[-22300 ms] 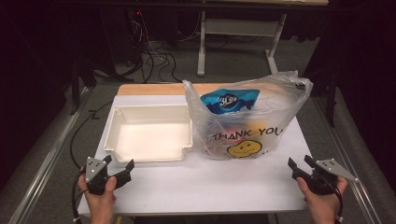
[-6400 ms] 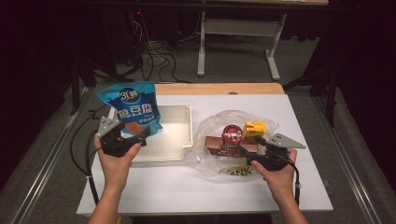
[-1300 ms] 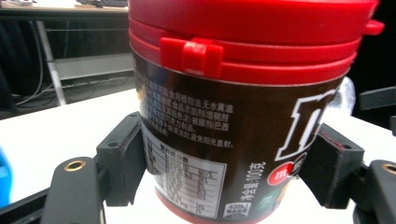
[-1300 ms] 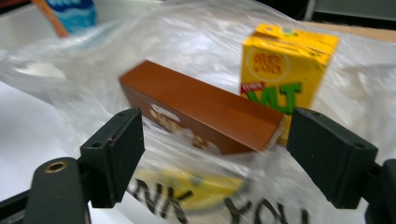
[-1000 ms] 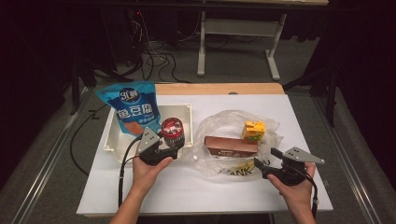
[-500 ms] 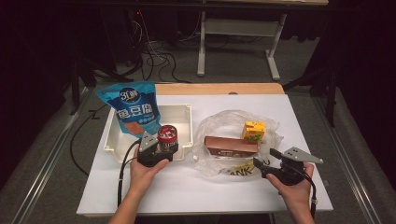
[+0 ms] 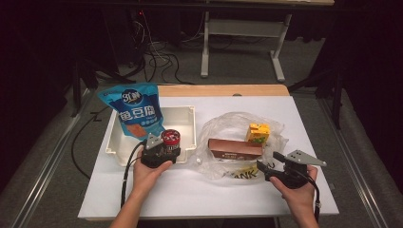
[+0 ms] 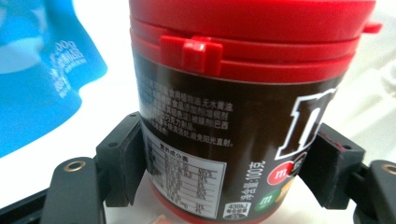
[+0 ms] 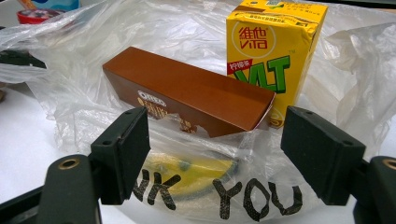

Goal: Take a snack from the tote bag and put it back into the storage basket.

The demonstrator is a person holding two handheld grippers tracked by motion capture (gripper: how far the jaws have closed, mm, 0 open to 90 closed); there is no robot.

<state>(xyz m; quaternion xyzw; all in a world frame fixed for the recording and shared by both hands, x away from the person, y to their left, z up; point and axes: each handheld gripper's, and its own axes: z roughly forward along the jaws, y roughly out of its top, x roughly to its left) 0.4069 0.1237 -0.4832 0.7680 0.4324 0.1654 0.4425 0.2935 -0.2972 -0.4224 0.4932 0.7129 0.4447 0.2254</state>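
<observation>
Left gripper [image 7: 164,151] held the jar [image 8: 243,107] upright, jaws clamped on its sides, over the tray [image 7: 190,116] near edge beside the blue pouch [image 7: 138,110], while right gripper [image 9: 217,161], jaws apart and closing on nothing, faced the brown box [image 9: 187,95] lying crosswise in the bag [image 9: 70,79] just ahead.

The candy jar [image 8: 243,116] looks like glossy plastic with a smooth red plastic lid [image 8: 252,32]. Blue snack pouch [image 7: 135,109] is shiny foil-ish film, the bag [image 9: 196,154] thin crinkly clear plastic. Brown cookie box [image 9: 187,93] is matt card, drink carton [image 9: 273,51] glossy. Tray [image 7: 187,118] is matt plastic.
</observation>
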